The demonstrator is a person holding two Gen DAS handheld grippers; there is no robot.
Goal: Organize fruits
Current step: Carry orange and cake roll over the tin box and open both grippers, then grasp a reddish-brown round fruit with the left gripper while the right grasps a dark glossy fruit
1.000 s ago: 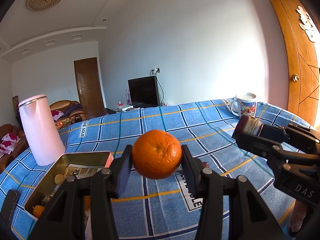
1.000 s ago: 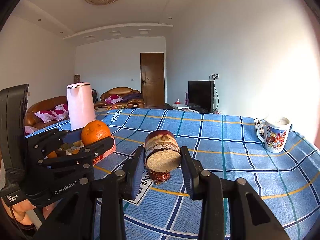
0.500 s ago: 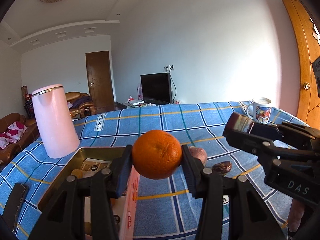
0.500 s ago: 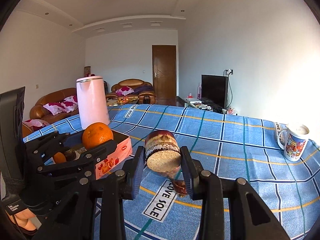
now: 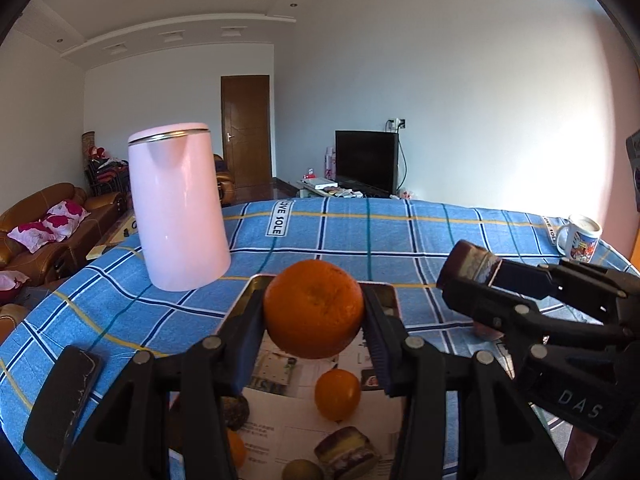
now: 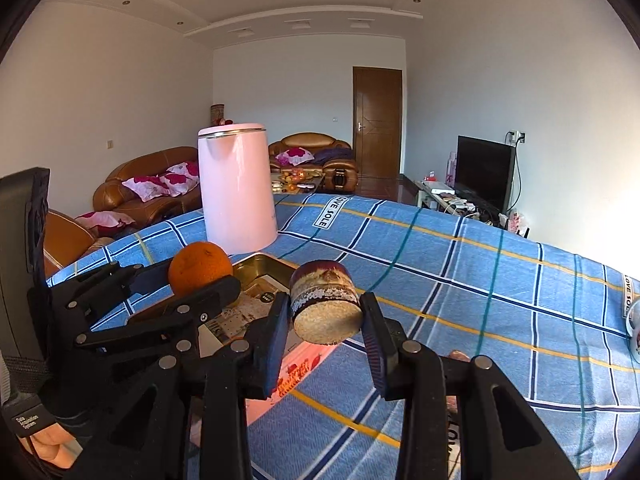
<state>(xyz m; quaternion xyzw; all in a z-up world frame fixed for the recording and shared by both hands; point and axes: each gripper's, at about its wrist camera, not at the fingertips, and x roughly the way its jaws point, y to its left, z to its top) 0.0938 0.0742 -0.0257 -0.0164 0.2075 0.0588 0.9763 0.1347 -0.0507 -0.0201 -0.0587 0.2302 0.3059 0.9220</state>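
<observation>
Left gripper clamps orange above tin box; only left wrist view shows fruit inside. Right gripper grips cut fruit piece, maybe mangosteen, cut face toward camera, axis tilted.

A round orange hung pinched between the left tongs above the open tin. A cut, dark-skinned fruit piece with pale flesh sat clamped in the right tongs. Inside the tin lay a smaller orange and another cut piece.
</observation>
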